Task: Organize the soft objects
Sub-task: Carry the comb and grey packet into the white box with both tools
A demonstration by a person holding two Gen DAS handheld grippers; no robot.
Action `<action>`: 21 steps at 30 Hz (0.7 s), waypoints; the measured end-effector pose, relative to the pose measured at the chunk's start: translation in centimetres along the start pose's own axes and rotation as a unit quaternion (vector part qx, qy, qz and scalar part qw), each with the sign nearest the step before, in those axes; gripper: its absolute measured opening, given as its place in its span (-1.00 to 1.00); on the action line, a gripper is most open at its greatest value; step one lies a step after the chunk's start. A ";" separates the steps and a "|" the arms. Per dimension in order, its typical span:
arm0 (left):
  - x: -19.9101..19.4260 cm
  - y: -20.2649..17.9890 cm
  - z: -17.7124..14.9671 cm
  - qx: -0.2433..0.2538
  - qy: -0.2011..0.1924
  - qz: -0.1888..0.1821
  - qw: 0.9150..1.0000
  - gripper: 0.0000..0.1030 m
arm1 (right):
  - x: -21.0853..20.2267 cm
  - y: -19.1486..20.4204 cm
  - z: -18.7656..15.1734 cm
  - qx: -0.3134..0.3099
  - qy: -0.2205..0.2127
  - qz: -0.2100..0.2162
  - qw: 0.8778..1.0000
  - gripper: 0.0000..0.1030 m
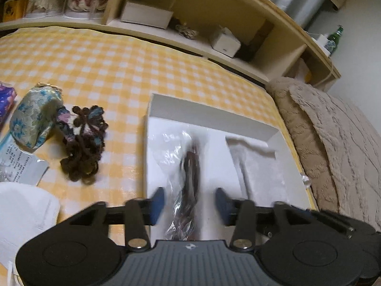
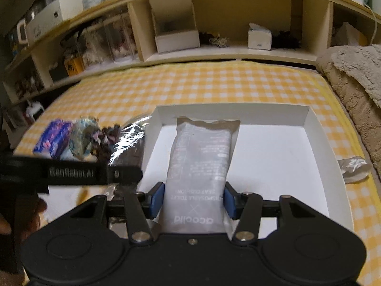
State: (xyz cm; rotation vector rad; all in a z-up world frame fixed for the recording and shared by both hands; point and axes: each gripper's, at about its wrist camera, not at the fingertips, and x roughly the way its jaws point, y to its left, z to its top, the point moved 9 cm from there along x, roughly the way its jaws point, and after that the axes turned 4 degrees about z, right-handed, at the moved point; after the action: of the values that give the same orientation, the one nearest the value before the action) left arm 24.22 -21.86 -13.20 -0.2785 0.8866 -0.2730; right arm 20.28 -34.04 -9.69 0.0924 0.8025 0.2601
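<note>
A shallow white box lies on the yellow checked bed sheet. My left gripper hangs over the box's left part, open. A dark item in clear plastic wrap lies between its blue pads, which stand apart from it. In the right wrist view my right gripper is shut on a grey printed packet held over the white box. The wrapped item shows there at the box's left edge. Left of the box lie a floral pouch and a dark crocheted piece.
A purple packet, a printed sachet and a white cloth lie at the far left. A beige blanket bounds the bed on the right. A headboard shelf with small boxes runs behind. Crumpled plastic sits right of the box.
</note>
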 end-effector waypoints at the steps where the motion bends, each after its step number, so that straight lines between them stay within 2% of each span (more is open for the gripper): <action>1: 0.0 0.2 0.0 -0.004 -0.002 0.003 1.000 0.13 | 0.3 0.0 -0.1 -0.002 0.006 0.000 1.000 0.02; 5: -0.4 0.4 0.2 0.015 -0.013 0.012 1.000 0.16 | 1.6 -0.5 -0.9 -0.009 0.035 -0.008 0.999 0.02; 9: -0.1 1.2 0.3 0.037 -0.012 0.047 0.998 0.30 | 2.8 -1.2 -1.6 0.000 0.062 -0.015 0.998 0.02; 21: 3.7 3.3 -1.5 0.068 0.027 0.100 0.992 0.31 | 6.4 -2.3 -2.6 0.009 0.108 -0.029 0.994 0.02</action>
State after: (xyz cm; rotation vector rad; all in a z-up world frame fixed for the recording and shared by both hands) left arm 25.62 -20.32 -17.92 -0.0553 0.9384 -0.1535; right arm 23.12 -34.65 -16.32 0.0589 1.0208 0.2090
